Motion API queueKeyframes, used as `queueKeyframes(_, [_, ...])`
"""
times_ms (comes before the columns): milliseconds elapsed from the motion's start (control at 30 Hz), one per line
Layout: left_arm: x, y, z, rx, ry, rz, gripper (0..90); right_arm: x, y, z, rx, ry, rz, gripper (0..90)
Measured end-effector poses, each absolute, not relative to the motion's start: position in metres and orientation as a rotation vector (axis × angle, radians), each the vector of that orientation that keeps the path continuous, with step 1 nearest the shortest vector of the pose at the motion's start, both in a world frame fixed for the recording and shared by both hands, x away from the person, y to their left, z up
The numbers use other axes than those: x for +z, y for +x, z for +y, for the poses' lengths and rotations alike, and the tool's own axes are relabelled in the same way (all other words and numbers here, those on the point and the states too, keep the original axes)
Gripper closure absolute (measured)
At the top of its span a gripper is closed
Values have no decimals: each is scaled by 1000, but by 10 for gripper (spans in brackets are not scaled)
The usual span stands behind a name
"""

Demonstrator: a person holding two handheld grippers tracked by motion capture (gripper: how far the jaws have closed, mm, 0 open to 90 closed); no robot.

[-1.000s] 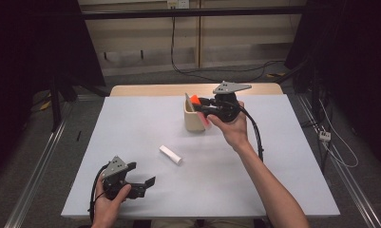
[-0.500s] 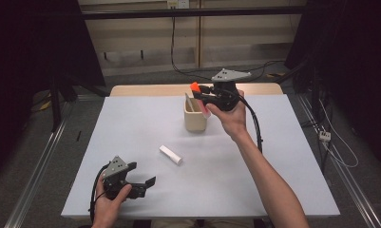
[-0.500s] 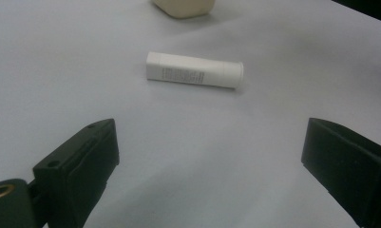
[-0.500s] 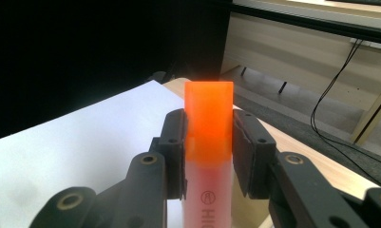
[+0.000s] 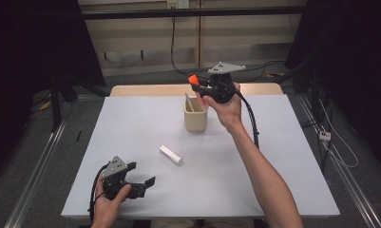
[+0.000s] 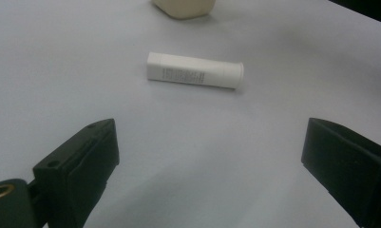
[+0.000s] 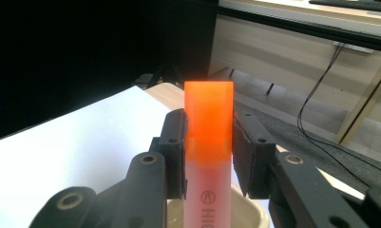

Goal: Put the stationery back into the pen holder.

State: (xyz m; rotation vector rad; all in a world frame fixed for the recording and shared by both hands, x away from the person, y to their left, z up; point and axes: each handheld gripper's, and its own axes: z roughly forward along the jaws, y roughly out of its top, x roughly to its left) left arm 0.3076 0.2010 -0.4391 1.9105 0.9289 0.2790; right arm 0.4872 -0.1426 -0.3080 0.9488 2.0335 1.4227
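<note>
Above the beige cup (image 5: 195, 119), the right gripper (image 5: 201, 88) (hand raised) clamps an orange highlighter (image 7: 208, 142).

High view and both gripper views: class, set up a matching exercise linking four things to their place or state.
Things:
1 highlighter
2 white tube
3 beige cup
4 left tongs

States:
A lying flat on the table
B open, nothing between
C clamped in the right tongs
D standing upright on the table

Pairs: 1-C, 2-A, 3-D, 4-B
</note>
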Motion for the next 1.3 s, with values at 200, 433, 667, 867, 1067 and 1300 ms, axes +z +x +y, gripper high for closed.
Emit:
queueKeyframes(200, [-439, 308, 201, 278, 1910, 931, 50, -308, 498, -141, 1428, 964, 2005, 678])
queueKeyframes(433, [-439, 308, 201, 279, 1911, 927, 50, -314, 501, -136, 1451, 967, 2000, 678])
queueKeyframes(667, [-439, 308, 202, 276, 1912, 924, 49, -325, 510, -135, 1459, 988, 2011, 677])
queueKeyframes(867, [-438, 307, 203, 279, 1913, 921, 49, -333, 513, -132, 1446, 988, 2026, 677])
queueKeyframes(1067, [-439, 308, 203, 280, 1909, 922, 50, -341, 516, -136, 1428, 1009, 2030, 677])
queueKeyframes(1300, [-439, 308, 203, 278, 1913, 922, 49, -354, 516, -142, 1427, 1030, 2036, 677])
